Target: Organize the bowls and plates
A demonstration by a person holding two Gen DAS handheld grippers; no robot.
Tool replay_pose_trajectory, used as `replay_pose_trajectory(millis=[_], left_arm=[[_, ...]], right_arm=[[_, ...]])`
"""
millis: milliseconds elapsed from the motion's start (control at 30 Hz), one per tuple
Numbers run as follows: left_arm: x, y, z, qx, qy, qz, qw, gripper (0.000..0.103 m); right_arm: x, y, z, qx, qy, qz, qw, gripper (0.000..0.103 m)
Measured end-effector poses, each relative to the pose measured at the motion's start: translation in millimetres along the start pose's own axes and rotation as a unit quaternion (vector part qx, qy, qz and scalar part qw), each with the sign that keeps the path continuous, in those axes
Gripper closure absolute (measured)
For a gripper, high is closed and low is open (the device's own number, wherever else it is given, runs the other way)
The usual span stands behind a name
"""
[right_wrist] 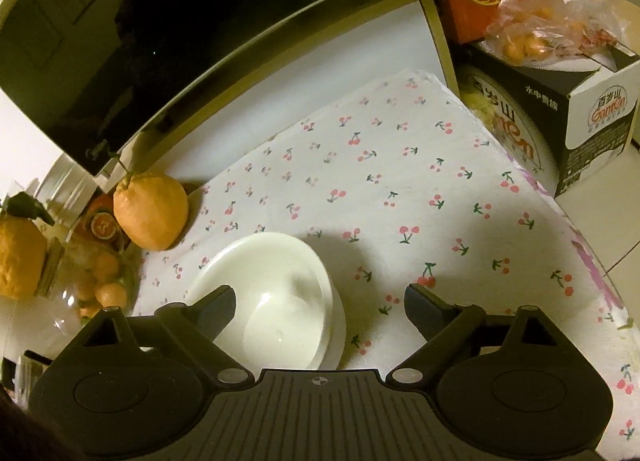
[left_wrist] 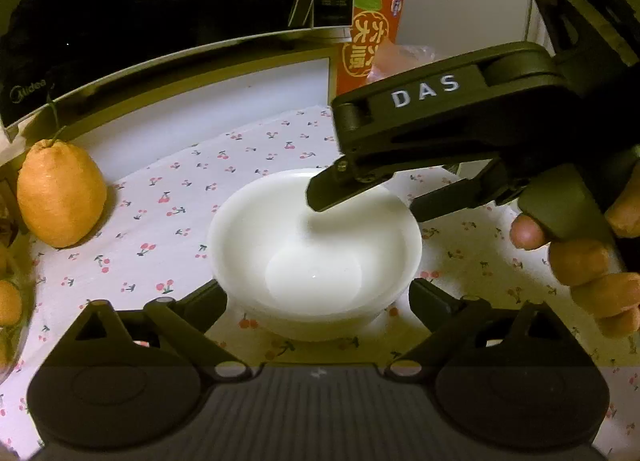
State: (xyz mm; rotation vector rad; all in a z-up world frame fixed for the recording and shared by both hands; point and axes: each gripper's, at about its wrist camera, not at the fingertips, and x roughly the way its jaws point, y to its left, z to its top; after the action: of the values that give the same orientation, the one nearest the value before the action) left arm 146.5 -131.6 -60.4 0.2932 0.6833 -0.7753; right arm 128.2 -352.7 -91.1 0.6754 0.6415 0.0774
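Note:
A stack of white bowls [left_wrist: 316, 257] stands on the cherry-print cloth [left_wrist: 168, 197]. My left gripper [left_wrist: 318, 303] is open, its fingers on either side of the stack's near wall. My right gripper [left_wrist: 364, 197], black and marked DAS, reaches in from the right above the far rim, open, one finger over the bowl's inside and one outside. In the right wrist view the bowls [right_wrist: 276, 301] sit under the open right gripper [right_wrist: 320, 305], its left finger [right_wrist: 218, 311] over the bowl's inside.
A black microwave [left_wrist: 160, 21] stands behind the cloth. A large orange citrus fruit [left_wrist: 60, 193] sits at the left, also in the right wrist view [right_wrist: 150, 213]. An orange carton [left_wrist: 374, 33] stands behind. A cardboard box [right_wrist: 560, 121] and a bag of fruit [right_wrist: 552, 33] lie at the right.

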Motion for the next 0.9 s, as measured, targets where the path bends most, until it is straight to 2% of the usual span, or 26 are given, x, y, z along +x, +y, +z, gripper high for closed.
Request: replay_pose_trajectory(millis=[33,133,200,300,633,900], left_arm=[[1,1,1,-0.001,0.000,0.000,1.0000,0.007],[1,2,1,-0.001,0.000,0.001,1.0000,0.010],[1,4,1,-0.002,0.000,-0.002,1.0000,0.009],[1,5,2,-0.001,0.000,-0.004,1.0000,0.010],[-9,7,5,-0.014,-0.020,-0.011,0.9996,0.011],[-41,4,14,-0.024,-0.044,-0.009,0.9987,0.011]], right_arm=[[1,-1,0,0.004,0.001,0.001,1.000,0.015],[5,-2,0,0.009,0.007,0.000,1.000,0.032],[8,-1,0,0.008,0.011,-0.003,1.000,0.051],[11,0,-1,0.007,0.016,-0.004,1.000,0.070],[-1,5,1,-0.016,0.001,0.001,1.000,0.074],[-32,29,2,-0.053,-0.023,0.005,0.998,0.073]])
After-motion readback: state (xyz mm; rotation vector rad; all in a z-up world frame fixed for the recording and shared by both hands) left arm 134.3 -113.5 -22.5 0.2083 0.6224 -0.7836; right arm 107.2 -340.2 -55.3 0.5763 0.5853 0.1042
